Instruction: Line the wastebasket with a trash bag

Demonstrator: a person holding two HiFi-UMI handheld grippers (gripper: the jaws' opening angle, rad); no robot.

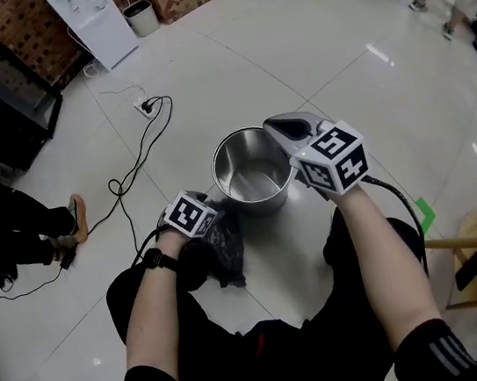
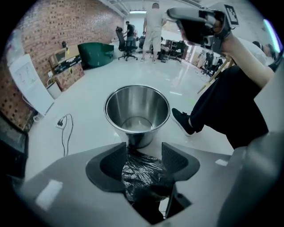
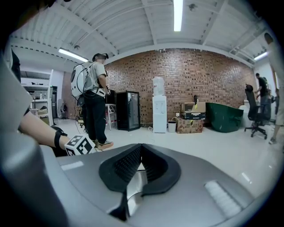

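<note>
Left gripper view: crumpled black trash bag (image 2: pixel 143 174), shiny steel wastebasket (image 2: pixel 117 111).

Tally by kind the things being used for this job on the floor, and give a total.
wastebasket: 1
trash bag: 1
hand-held gripper: 2, the left hand-held gripper and the right hand-held gripper
Total: 4
</note>
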